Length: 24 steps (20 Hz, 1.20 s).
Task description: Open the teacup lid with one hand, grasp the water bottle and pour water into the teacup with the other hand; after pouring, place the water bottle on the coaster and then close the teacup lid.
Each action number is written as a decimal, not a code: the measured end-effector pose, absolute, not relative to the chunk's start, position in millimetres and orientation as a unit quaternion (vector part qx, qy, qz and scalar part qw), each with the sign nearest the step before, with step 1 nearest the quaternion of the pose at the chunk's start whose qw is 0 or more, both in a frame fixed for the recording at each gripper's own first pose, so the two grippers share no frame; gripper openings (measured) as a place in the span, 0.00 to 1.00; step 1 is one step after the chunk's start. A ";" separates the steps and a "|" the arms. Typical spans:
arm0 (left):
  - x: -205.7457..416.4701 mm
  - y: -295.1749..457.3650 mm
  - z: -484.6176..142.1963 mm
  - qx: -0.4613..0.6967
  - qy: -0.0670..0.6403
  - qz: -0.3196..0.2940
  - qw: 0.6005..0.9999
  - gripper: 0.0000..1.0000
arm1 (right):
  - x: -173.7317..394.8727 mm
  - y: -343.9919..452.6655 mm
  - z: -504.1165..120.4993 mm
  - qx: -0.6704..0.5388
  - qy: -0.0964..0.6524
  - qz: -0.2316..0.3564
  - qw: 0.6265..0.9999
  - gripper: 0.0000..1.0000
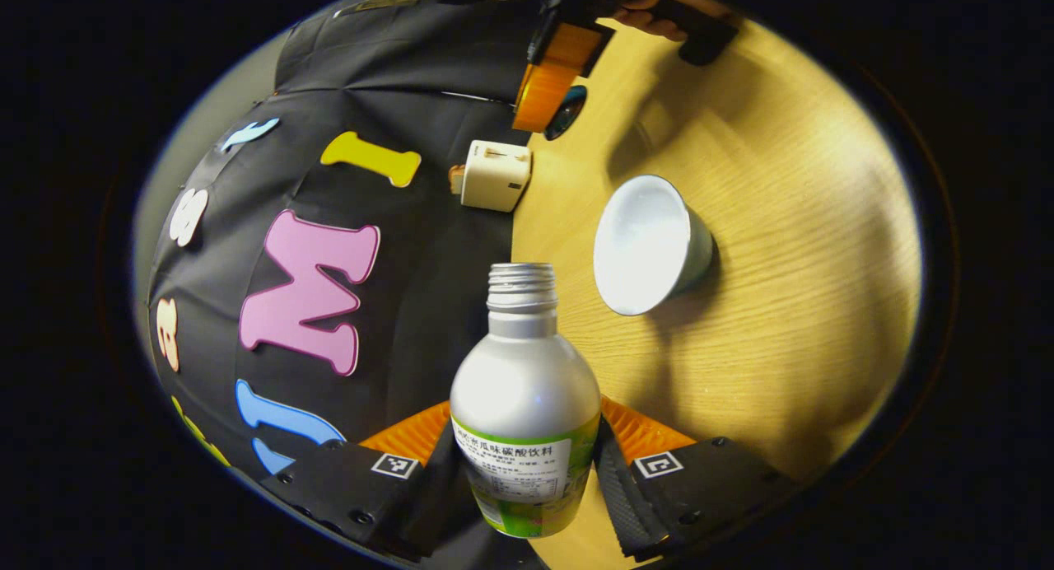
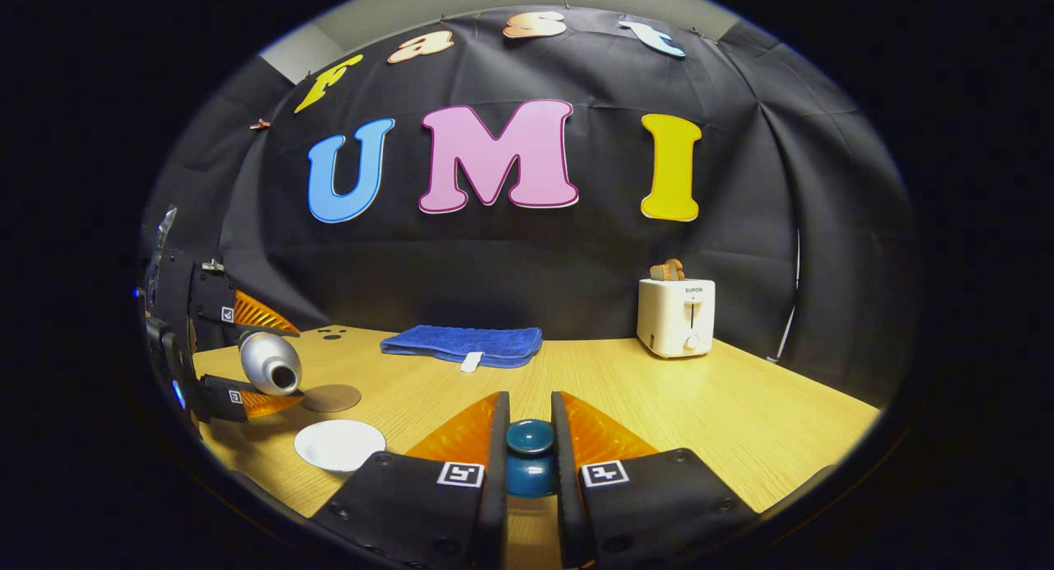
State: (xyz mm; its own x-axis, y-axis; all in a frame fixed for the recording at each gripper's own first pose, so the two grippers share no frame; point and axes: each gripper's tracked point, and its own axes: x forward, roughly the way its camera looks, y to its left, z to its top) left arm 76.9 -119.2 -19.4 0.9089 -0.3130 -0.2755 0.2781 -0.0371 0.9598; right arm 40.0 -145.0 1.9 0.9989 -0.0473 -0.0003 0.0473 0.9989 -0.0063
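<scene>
My left gripper point(image 1: 527, 422) is shut on a silver water bottle point(image 1: 524, 372) with a green label and no cap. The bottle's mouth points toward the open teacup point(image 1: 650, 245), white inside, on the wooden table. In the right gripper view the bottle point(image 2: 270, 362) lies nearly horizontal in the left gripper point(image 2: 263, 357), above and left of the teacup point(image 2: 339, 444). No stream of water shows. A brown round coaster point(image 2: 331, 398) lies just behind the cup. My right gripper point(image 2: 529, 413) is shut on the dark teal teacup lid point(image 2: 529, 450), held off the cup. The right gripper point(image 1: 556, 100) also appears in the left gripper view, past the cup.
A white toaster point(image 2: 675, 316) holding toast stands at the back right of the table point(image 2: 741, 405). A folded blue towel point(image 2: 461, 343) lies at the back middle. A hand point(image 1: 659, 10) holds the right gripper. The black cloth wall rises behind the table.
</scene>
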 end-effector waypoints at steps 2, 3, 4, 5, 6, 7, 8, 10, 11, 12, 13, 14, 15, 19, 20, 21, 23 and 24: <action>82.4 -119.8 -19.6 0.708 -0.012 -0.213 0.673 0.80 | 39.9 -145.0 2.0 -0.003 0.000 -0.024 1.000 0.33; 84.1 -119.4 -19.2 0.717 -0.011 -0.213 0.663 0.80 | 40.0 -145.1 2.4 -0.003 0.000 -0.024 1.000 0.28; 83.6 -118.5 -20.4 0.725 -0.009 -0.214 0.655 0.80 | 39.8 -145.2 2.1 -0.003 0.000 -0.024 1.000 0.28; 82.3 -116.8 -20.1 0.732 -0.007 -0.215 0.647 0.80 | 39.5 -145.2 2.3 -0.003 0.000 -0.024 1.000 0.28; 81.5 -116.1 -21.7 0.738 -0.004 -0.215 0.640 0.80 | 39.4 -145.3 2.4 -0.003 0.000 -0.024 1.000 0.28; 80.9 -116.0 -21.8 0.743 -0.002 -0.217 0.633 0.80 | 39.5 -145.1 2.3 -0.003 0.000 -0.024 1.000 0.28; 78.8 -116.6 -22.8 0.748 0.000 -0.219 0.626 0.80 | 39.5 -145.1 2.4 -0.003 0.000 -0.024 1.000 0.28; 77.4 -117.2 -21.2 0.765 -0.004 -0.220 0.606 0.80 | 39.4 -145.1 2.4 -0.003 0.000 -0.024 1.000 0.28; 79.8 -117.7 -23.1 0.772 -0.004 -0.220 0.597 0.80 | 39.4 -145.0 2.5 -0.003 0.000 -0.024 1.000 0.28; 82.1 -118.3 -25.1 0.777 -0.003 -0.221 0.590 0.80 | 39.7 -144.8 2.2 -0.003 0.000 -0.024 1.000 0.28; 83.8 -116.6 -27.3 0.781 0.000 -0.220 0.584 0.80 | 39.6 -144.9 2.4 -0.003 0.000 -0.024 1.000 0.28; 84.6 -115.0 -27.4 0.786 0.001 -0.217 0.578 0.80 | 39.4 -144.9 2.4 -0.003 0.000 -0.024 1.000 0.28; 85.0 -113.7 -26.8 0.791 0.002 -0.215 0.573 0.80 | 39.6 -144.8 2.7 -0.003 0.000 -0.024 1.000 0.28; 82.8 -113.6 -29.1 0.809 -0.002 -0.209 0.550 0.80 | 39.2 -144.8 2.6 -0.003 0.000 -0.024 1.000 0.28; 81.9 -114.1 -29.8 0.811 -0.003 -0.209 0.546 0.80 | 39.3 -144.8 2.5 -0.003 0.000 -0.024 1.000 0.28; 81.2 -113.1 -29.0 0.814 -0.004 -0.208 0.542 0.80 | 39.3 -144.6 2.3 -0.003 0.000 -0.024 1.000 0.28; 81.5 -112.5 -29.6 0.819 -0.006 -0.207 0.536 0.80 | 39.3 -144.7 2.8 -0.003 0.000 -0.024 1.000 0.28; 80.7 -113.1 -30.1 0.820 -0.008 -0.206 0.534 0.80 | 38.9 -144.5 2.7 -0.003 0.000 -0.024 1.000 0.28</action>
State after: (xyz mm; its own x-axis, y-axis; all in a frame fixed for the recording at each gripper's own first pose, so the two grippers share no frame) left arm 80.7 -113.1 -30.1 0.9153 -0.2326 -0.3288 0.2063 -0.4303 0.8788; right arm 38.9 -144.5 2.7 0.9989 -0.0477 -0.0001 0.0477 0.9988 -0.0063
